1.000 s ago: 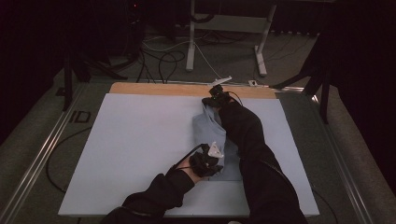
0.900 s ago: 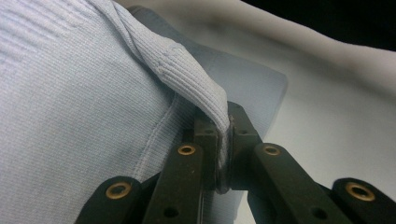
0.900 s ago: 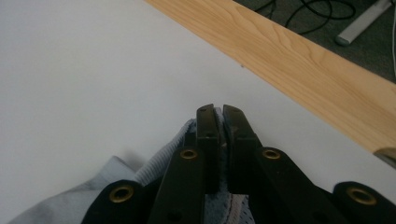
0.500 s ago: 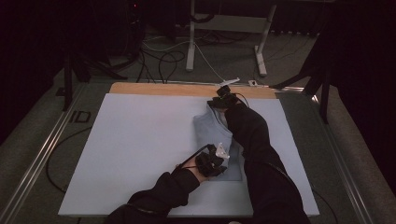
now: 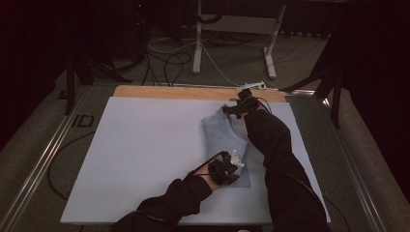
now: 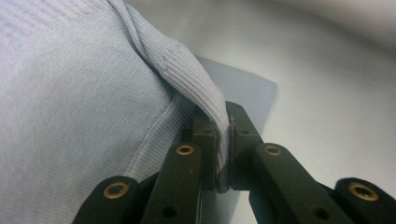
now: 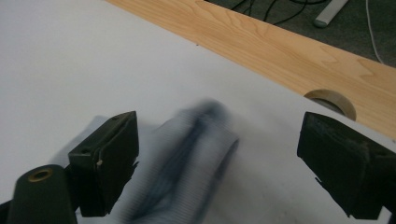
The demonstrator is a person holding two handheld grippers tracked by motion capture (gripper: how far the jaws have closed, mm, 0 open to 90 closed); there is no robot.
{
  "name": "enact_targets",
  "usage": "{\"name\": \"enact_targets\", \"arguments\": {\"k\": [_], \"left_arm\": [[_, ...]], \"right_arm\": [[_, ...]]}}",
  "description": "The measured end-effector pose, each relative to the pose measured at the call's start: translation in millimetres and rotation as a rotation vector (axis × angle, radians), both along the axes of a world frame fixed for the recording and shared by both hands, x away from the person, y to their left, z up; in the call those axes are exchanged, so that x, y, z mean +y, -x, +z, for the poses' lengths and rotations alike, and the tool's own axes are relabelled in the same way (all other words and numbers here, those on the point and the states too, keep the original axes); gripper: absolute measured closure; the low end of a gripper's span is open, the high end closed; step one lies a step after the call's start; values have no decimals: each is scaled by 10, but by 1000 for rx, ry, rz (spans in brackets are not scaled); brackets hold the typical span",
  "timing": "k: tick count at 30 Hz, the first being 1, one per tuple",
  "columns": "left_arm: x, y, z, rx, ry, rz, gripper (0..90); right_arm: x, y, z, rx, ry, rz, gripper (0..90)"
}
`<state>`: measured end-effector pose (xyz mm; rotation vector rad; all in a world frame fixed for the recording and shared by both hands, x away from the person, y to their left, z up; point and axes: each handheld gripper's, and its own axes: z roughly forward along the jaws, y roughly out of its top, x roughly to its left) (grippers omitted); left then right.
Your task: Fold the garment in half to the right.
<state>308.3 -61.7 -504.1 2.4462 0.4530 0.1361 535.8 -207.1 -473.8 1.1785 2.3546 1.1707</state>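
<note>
I count one light blue knit garment (image 5: 226,137) on the worktop (image 5: 145,154), and nothing else lies there. Two tools are in play: my left tool (image 5: 235,162) and my right tool (image 5: 232,109).

left arm: dark sleeve, comes in from bottom edge, forearm angled up and to the right
left gripper (image 5: 231,166): near table's front edge, jaws pinched tight on a fold of cloth (image 6: 140,93)
right arm: dark sleeve, stretched long toward the far edge
right gripper (image 5: 237,107): at far end of reach, jaws just been opening, now wide apart, pads clear of the blurred cloth between them
</note>
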Motion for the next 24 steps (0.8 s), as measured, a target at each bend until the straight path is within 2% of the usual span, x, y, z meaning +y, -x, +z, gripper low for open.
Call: {"name": "enact_targets", "arguments": {"k": [5, 6, 9, 15, 20, 23, 24], "left_arm": [[-66, 9, -24, 19, 15, -13, 791], [-103, 4, -50, 41, 29, -24, 755], [-151, 2, -81, 65, 33, -32, 704], [-196, 17, -103, 75, 32, -48, 645], [-216, 44, -99, 43, 18, -47, 676], [-224, 65, -76, 20, 17, -41, 867], [-226, 72, -64, 12, 14, -44, 872]], "right_arm": [[-10, 69, 36, -5, -3, 15, 124], [-14, 96, 45, 0, -7, 20, 126], [-17, 120, 49, -2, -3, 27, 127], [-3, 162, 31, -1, -7, 35, 134], [17, 178, 22, -3, -11, 43, 137], [33, 181, 16, 1, -13, 43, 139], [36, 182, 17, -1, -10, 45, 139]]}}
